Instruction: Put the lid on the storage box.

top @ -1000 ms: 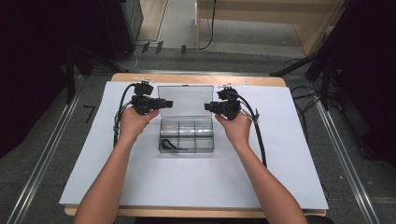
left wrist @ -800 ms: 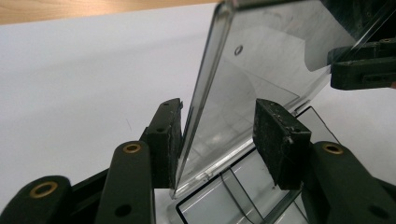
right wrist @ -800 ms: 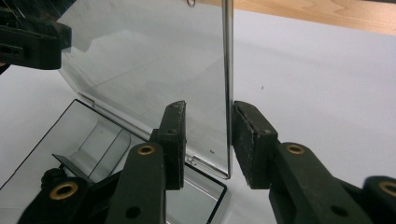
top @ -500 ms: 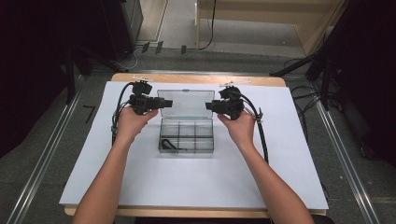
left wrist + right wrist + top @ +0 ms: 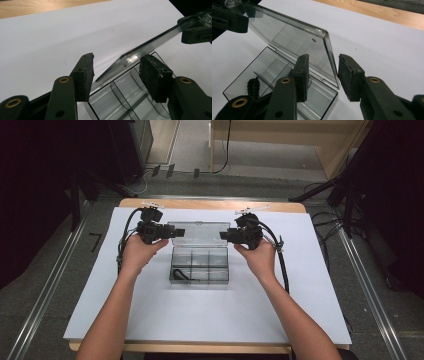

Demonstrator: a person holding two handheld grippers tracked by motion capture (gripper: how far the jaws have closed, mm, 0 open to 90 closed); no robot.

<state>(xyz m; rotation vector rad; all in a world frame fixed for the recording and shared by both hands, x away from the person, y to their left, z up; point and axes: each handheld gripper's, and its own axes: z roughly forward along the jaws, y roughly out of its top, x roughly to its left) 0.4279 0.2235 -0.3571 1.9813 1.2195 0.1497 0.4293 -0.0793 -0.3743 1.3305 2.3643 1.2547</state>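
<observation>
- Left hand (image 5: pixel 136 251) comes in from the near edge, forearm stretched over the white sheet (image 5: pixel 100 295) that covers the table; wooden table edge (image 5: pixel 210 203) peeks out at the far side.
- Left gripper (image 5: pixel 176 233) sits at the left end of the raised lid (image 5: pixel 199 231), pointing right. Its own view: jaws apart w/ a clear gap, the lid's edge (image 5: pixel 152 42) running betw. them, neither pad (image 5: pixel 84 75) touching it – so spread, not clamping.
- Cable (image 5: pixel 125 232) loops off the left gripper's far-left side down to the sheet.
- Centre: clear plastic organiser box (image 5: pixel 200 265) on the sheet, roughly mid-table, divided into compartments. Lid swung up on the far side, standing tilted.
- Small black item (image 5: pixel 181 273) lies in the near-left compartment; too small to tell what it is. Right gripper view has it as a dark ribbed thing (image 5: pixel 253 86).
- Right gripper (image 5: pixel 223 235) at the right end of the lid, pointing left. Own view: jaws parted, lid's corner edge (image 5: pixel 329 53) in the gap betw. the pads (image 5: pixel 350 73); can't tell if a pad grazes it, but no squeeze – it reads as spread.
- Right hand (image 5: pixel 258 256) behind it, cable (image 5: pixel 280 262) trailing down the right side of the forearm toward the near edge.
</observation>
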